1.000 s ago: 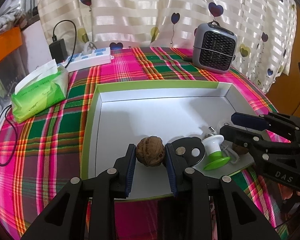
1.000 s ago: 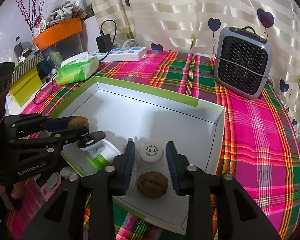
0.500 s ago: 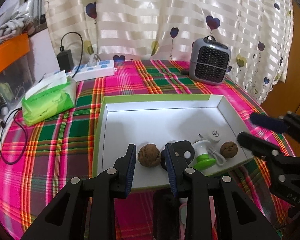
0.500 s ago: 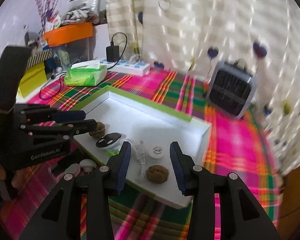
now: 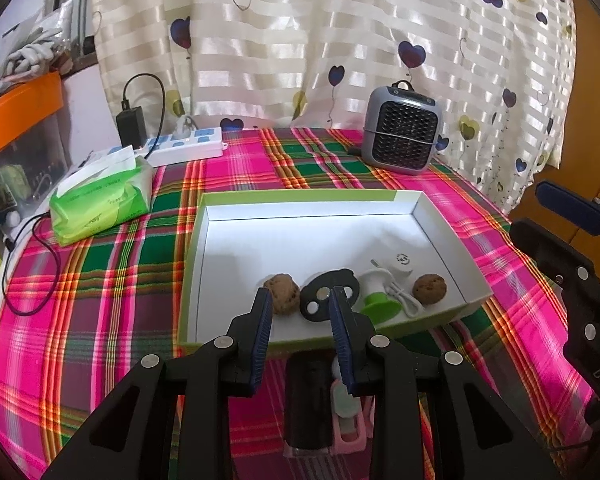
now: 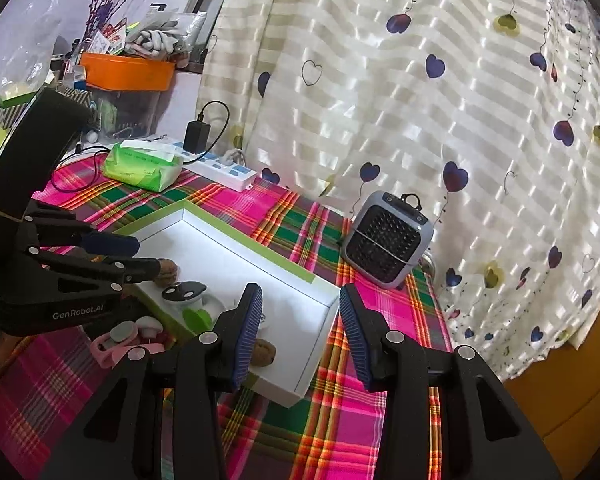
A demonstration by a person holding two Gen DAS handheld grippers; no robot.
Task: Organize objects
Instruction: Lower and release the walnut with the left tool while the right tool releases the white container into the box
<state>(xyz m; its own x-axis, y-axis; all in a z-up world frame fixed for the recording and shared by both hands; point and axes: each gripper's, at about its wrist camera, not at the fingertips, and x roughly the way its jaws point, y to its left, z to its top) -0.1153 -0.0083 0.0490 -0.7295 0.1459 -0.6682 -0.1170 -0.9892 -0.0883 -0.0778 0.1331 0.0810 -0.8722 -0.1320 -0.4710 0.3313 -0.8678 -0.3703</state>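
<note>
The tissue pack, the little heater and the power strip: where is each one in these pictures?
green tissue pack [image 5: 100, 204], left wrist view, on its front face.
small grey heater [image 5: 404, 136], left wrist view, on its black grille.
white power strip [image 6: 224, 168], right wrist view, on its top face.

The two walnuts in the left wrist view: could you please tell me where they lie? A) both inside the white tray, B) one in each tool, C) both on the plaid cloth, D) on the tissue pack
A: one walnut and the other walnut rest on the floor of the white tray, with both tools empty.
</note>
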